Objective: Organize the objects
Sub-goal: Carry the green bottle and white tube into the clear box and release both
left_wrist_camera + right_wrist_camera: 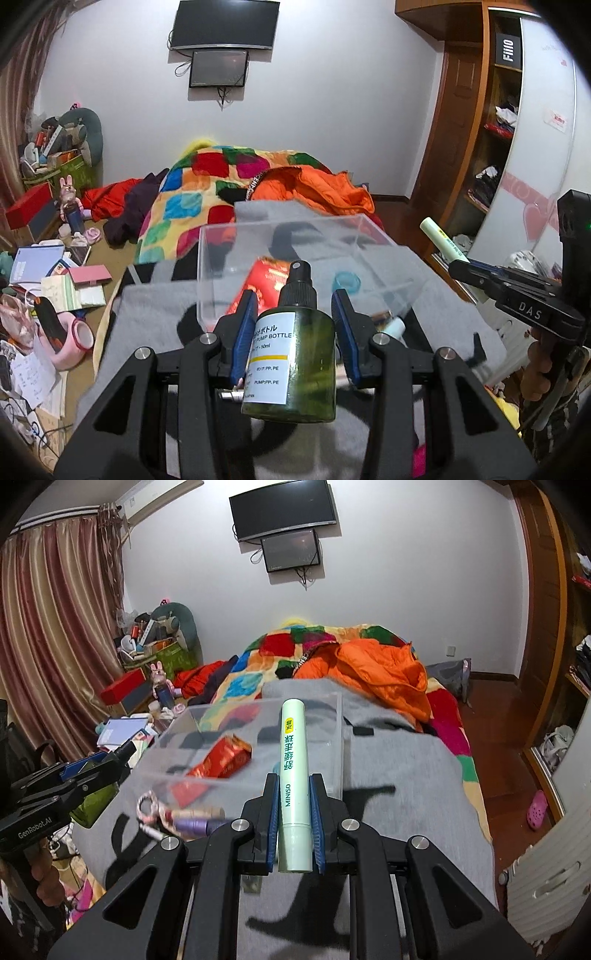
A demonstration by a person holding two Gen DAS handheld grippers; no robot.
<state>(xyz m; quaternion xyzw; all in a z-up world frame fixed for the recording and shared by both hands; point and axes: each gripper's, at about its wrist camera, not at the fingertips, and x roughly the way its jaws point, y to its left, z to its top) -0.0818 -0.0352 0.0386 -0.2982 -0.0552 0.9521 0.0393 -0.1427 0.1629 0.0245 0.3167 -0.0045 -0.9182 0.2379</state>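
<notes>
**Both claws loaded over the clear box on the bed**

The bed fills the middle of both views, covered by a grey blanket with black marks and, further back, a patchwork quilt and an orange jacket. A wardrobe stands at 2 o'clock in the left wrist view; a black box on its shelf reads "FiiO". Two dark screens hang on the wall at 12 o'clock.

A clear plastic box sits on the grey blanket. Inside it lie a red packet and a small blue ring.

The left claw holds a green bottle with a black spray top, upright between its blue pads, at the near edge of the box. The white label reads "PUMP BOTTLE", "50ml" and "PUMP:PP, PE", with Japanese writing above. From the right wrist view this claw's body, at 9 o'clock, carries the words "GenRobot.AI".

The right claw is closed on a pale green tube, gripped near its lower end and pointing forward, its tip over the box. The tube reads "MINISO" with green Chinese characters and a small yellow tag. In the left wrist view the same claw appears at 3 o'clock, marked "DAS".

On the blanket just left of the right claw lie a purple tube and a patterned keyring loop.
</notes>
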